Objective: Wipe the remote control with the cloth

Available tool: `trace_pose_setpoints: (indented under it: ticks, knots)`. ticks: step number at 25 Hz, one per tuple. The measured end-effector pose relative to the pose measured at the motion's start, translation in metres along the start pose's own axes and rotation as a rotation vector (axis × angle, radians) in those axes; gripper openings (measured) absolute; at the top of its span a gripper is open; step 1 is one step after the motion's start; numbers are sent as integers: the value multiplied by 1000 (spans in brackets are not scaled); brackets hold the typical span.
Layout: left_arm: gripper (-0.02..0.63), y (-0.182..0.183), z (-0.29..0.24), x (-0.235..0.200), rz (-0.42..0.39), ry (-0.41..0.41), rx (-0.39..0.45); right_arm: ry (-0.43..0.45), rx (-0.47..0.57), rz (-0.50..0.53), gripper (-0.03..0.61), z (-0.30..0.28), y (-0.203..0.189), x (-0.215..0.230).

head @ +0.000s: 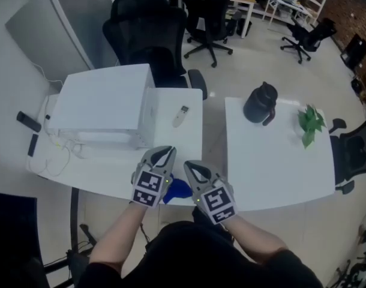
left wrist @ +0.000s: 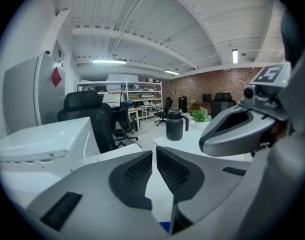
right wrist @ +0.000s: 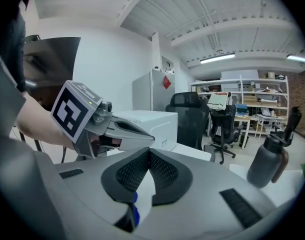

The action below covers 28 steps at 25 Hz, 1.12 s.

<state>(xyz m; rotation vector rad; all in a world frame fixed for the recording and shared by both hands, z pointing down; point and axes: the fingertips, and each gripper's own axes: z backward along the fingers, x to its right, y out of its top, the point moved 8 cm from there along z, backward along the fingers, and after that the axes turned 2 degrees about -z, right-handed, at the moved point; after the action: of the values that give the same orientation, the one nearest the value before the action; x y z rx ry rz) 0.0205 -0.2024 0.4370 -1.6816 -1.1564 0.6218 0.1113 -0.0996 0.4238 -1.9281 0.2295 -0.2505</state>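
**Both Grippers Clenched on Nothing, Cloth Not Yet Taken**

My left gripper (head: 165, 153) hovers at the near edge of the desk (head: 192, 143), jaws nearly together and empty. The blue cloth (head: 179, 189) lies just beneath, between my two tools, so I judge picking it up comes first. The remote control (head: 180, 116) sits farther back, well apart. My right gripper (head: 193, 166) is likewise clamped on air.

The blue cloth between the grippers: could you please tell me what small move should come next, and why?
Probably open the right gripper and dip it onto the cloth: both it and the left gripper are shut and empty, and the remote lies farther back.
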Motion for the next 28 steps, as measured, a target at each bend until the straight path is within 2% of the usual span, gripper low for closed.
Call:
trace_pose_setpoints:
  ticks: [6, 13, 21, 28]
  knots:
    - [123, -6, -96, -36, 36, 63, -107, 106, -84, -13, 9, -46, -10, 69]
    - [243, -34, -184, -69, 33, 84, -223, 133, -132, -68, 9, -84, -25, 106]
    - [258, -84, -256, -91, 59, 74, -348, 145, -167, -123, 9, -110, -46, 124]
    - [258, -111, -292, -103, 72, 52, -429, 170, -195, -143, 9, -114, -68, 132]
